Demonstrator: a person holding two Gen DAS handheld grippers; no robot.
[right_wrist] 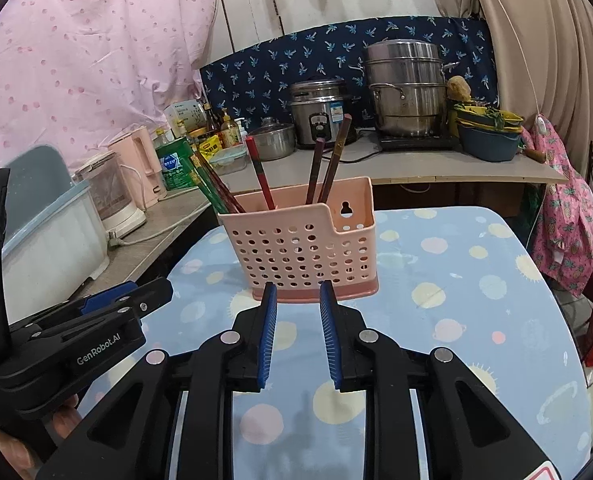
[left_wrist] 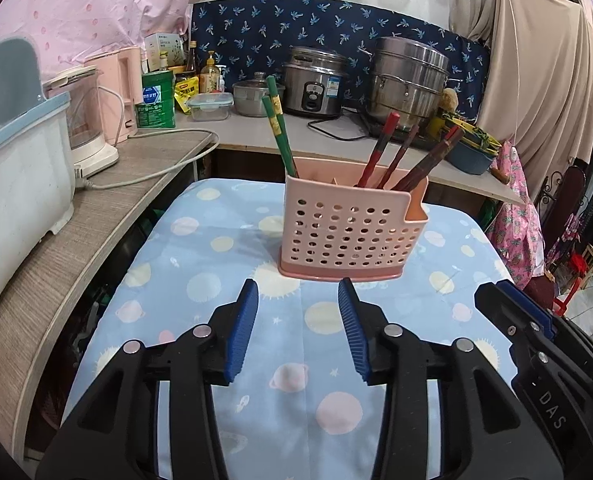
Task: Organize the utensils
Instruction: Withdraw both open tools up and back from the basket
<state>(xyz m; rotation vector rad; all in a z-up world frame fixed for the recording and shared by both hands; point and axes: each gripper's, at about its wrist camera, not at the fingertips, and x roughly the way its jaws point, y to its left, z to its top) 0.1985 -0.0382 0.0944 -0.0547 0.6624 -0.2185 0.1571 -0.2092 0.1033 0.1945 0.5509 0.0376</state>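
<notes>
A pink perforated plastic utensil basket (left_wrist: 354, 236) stands upright on a table draped in a light-blue cloth printed with planets and suns (left_wrist: 200, 264). Inside it, a pair of green chopsticks (left_wrist: 279, 128) leans toward the left end as the left wrist view shows it, while several red and dark-brown chopsticks (left_wrist: 406, 154) fan out toward the right end; how many there are is hard to count where they cross.

The left gripper (left_wrist: 298, 308) hangs over the cloth just in front of the basket's base, its blue ribbed pads parted with nothing between them. The right gripper (right_wrist: 298, 306) sits close to the basket too, its fingertips overlapping the base rim in its own view, jaws released and narrower than the left's, gripping nothing. Each gripper shows at the edge of the other's view.

Behind the table, a counter carries a steel rice cooker (left_wrist: 316, 82), a stacked steel steamer pot (left_wrist: 410, 76), a green tin (left_wrist: 156, 100) and a pink kettle (left_wrist: 118, 88).
</notes>
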